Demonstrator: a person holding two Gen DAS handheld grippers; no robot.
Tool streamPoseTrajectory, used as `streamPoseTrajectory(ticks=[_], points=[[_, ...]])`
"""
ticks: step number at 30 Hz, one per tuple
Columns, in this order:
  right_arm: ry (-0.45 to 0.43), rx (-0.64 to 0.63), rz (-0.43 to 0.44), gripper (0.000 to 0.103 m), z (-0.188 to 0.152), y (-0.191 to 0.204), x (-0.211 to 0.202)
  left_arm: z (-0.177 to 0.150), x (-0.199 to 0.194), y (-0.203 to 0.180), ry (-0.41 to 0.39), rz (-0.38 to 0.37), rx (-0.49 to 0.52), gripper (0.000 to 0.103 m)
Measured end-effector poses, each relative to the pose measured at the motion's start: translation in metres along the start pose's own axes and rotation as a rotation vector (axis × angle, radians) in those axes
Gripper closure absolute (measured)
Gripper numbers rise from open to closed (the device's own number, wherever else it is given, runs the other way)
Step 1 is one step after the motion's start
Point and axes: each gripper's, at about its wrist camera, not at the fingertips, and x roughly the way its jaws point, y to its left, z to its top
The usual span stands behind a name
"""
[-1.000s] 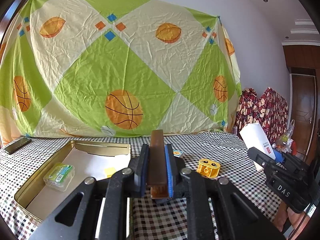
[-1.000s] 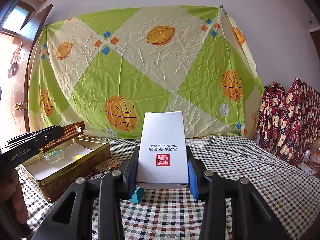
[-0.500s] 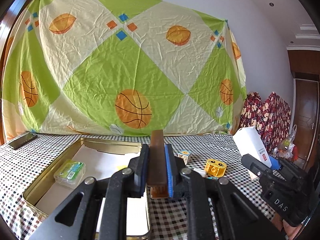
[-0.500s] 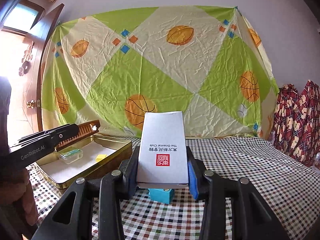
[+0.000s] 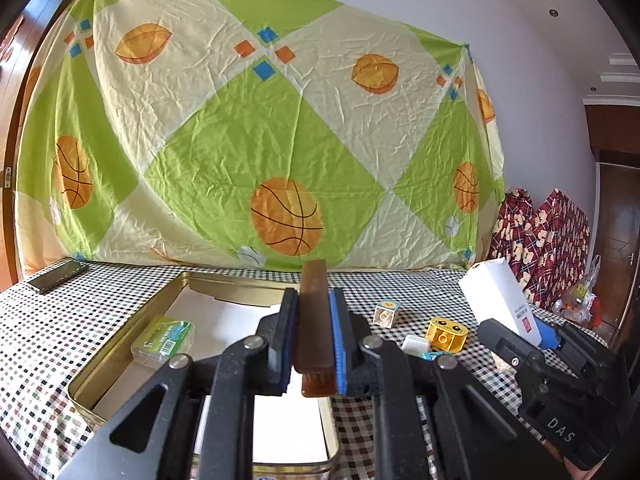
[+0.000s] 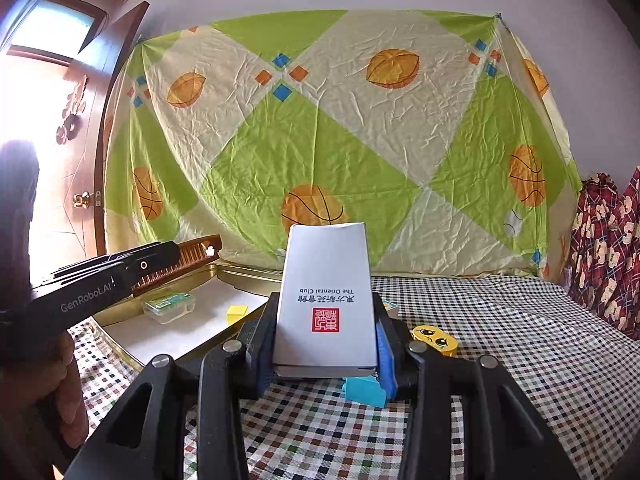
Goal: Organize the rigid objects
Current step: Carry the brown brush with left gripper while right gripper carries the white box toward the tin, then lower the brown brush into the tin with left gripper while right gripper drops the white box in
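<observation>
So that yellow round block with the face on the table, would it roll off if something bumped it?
Probably not. The yellow block lies flat on the checked tablecloth, face up, so a nudge would likely slide it. It looks like hard, stiff plastic. It seems hollow, with a hole in its side, so probably light.

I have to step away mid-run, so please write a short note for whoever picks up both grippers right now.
Left gripper: shut on the brown comb, held over the gold tin.
Right gripper: shut on the white box, above the checked tablecloth, beside the tin.
Done: green-label case and small yellow block already lie in the tin.
Left: set down comb and box; yellow face block, cube and blue piece remain on the cloth.
</observation>
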Motion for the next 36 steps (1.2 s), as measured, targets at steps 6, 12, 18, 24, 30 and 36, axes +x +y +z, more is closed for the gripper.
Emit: streamPoseTrajectory(ticks=[6,12,18,24,30,36], points=[[0.002,-0.016,0.026,0.06,0.0,0.014,0.003,0.0,-0.004,0.012,0.002,0.018,-0.018,0.089],[0.007,-0.033,0.058,0.06,0.001,0.029,0.007,0.002,-0.008,0.023,0.002,0.036,-0.027,0.089],[0.012,-0.053,0.09,0.06,0.002,0.044,0.009,0.002,-0.01,0.033,0.006,0.055,-0.037,0.089],[0.03,-0.066,0.126,0.06,0.002,0.056,0.014,0.003,-0.013,0.045,0.009,0.079,-0.049,0.089],[0.046,-0.068,0.155,0.06,0.003,0.066,0.018,0.006,-0.012,0.062,0.023,0.109,-0.069,0.089],[0.06,-0.079,0.172,0.06,0.003,0.079,0.022,0.002,-0.011,0.075,0.045,0.13,-0.071,0.089]])
